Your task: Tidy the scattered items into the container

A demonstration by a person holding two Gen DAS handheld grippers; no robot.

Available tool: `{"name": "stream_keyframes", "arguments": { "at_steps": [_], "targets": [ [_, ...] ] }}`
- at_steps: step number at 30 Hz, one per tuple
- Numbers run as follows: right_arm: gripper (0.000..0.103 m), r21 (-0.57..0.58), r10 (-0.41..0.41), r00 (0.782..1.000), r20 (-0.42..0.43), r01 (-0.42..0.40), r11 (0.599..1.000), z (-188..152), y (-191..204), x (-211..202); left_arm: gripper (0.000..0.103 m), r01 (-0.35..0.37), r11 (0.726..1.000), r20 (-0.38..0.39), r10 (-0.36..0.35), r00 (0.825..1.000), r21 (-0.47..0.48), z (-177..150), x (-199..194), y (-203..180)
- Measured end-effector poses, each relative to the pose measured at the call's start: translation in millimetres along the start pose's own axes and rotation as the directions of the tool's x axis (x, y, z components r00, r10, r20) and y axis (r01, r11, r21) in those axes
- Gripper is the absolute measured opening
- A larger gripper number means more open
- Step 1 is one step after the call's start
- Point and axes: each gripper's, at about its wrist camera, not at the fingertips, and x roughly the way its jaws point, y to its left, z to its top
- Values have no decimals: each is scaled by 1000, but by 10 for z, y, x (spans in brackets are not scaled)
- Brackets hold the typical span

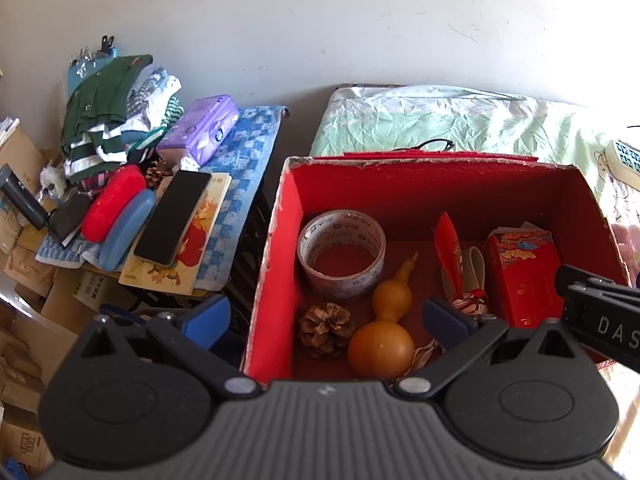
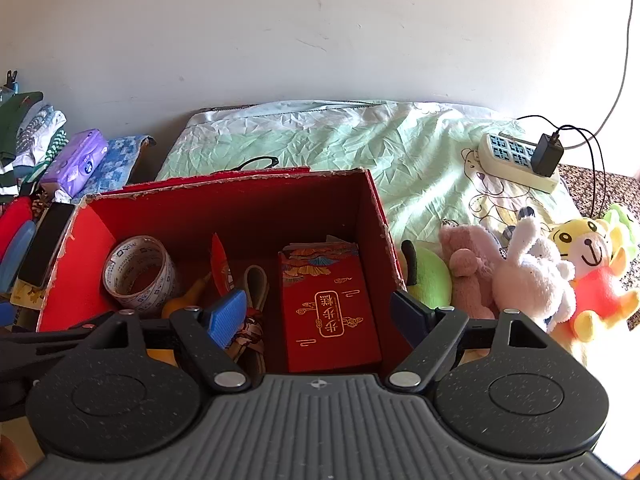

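From the left wrist, the left gripper (image 1: 330,314) hangs spread wide and empty over the red box (image 1: 280,240), its body hiding the box's near wall below the gourd (image 1: 384,328), pinecone (image 1: 326,328) and tape roll (image 1: 342,254). From the right wrist, the right gripper (image 2: 320,312) gapes empty above the red packet (image 2: 330,316) inside the box, and the gourd is mostly hidden behind its left finger.

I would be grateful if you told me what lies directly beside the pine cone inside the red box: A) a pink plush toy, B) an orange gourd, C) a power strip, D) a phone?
B: in the left wrist view the orange gourd lies just right of the pine cone on the floor of the red box.
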Motion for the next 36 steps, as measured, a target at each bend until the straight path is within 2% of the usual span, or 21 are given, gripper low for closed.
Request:
{"name": "stream_keyframes", "arguments": {
  "at_steps": [7, 19, 36],
  "targets": [
    [81, -5, 5, 1000, 5, -4, 1000, 5, -17, -5, 102, 1, 1000, 16, -1, 1000, -5, 10, -39, -15],
    [81, 13, 28, 1000, -10, -27, 1000, 24, -60, 36, 102, 18, 1000, -26, -19, 999, -18, -7, 51, -20],
    [81, -16, 56, 998, -10, -56, 998, 43, 99, 89, 102, -13, 999, -27, 12, 1000, -40, 7, 104, 110]
  ]
}}
